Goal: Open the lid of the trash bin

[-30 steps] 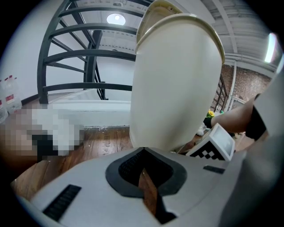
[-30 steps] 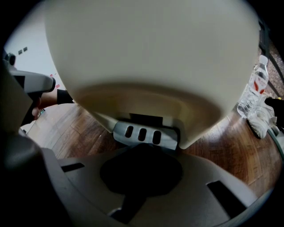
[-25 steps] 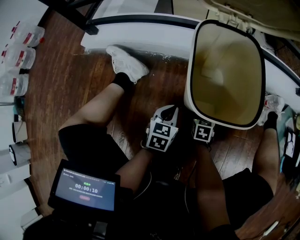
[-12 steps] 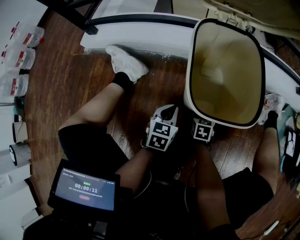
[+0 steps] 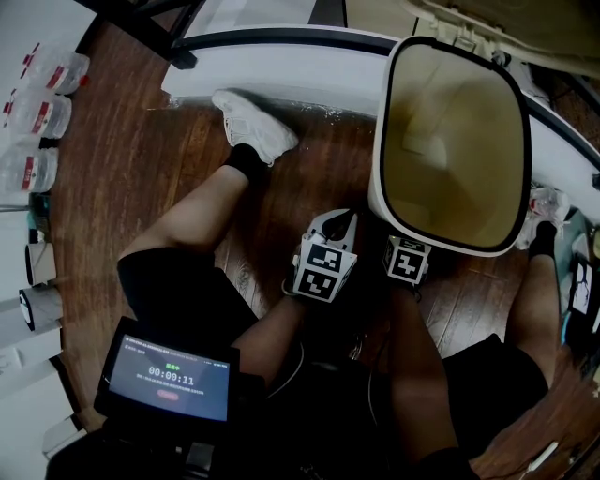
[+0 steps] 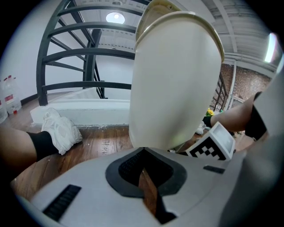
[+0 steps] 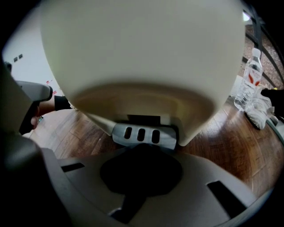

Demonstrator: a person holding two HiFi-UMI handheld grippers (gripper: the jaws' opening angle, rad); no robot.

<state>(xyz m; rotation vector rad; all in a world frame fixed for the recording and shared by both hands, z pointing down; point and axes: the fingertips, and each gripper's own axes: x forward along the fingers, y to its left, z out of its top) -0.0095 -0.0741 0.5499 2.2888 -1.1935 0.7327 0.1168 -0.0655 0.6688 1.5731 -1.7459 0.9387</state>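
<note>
The opening itself looks done. The lid (image 5: 506,23) stands tipped up at the far side of the trash bin (image 5: 378,178), and you look straight down into its mouth.

Your right gripper (image 5: 405,247) sits at the near foot of the bin. Its jaws are closed together with nothing between them, and their tips rest against the grey slotted pedal (image 7: 141,135) that juts out from the bin's base. That pressure is probably what keeps the lid up, so what remains is most likely just holding it there or letting it go.

Your left gripper (image 5: 336,223) hangs just beside the bin's near-left wall, clear of it. Only a thin slit shows between its fingers (image 6: 133,170), and it grips nothing.

The bin stands on the wood floor between your legs. It is a cream plastic tub with smooth, rounded walls and a dark band around the rounded-rectangular rim. The inside looks bare, apart from a pale patch low down that you cannot identify.
</note>
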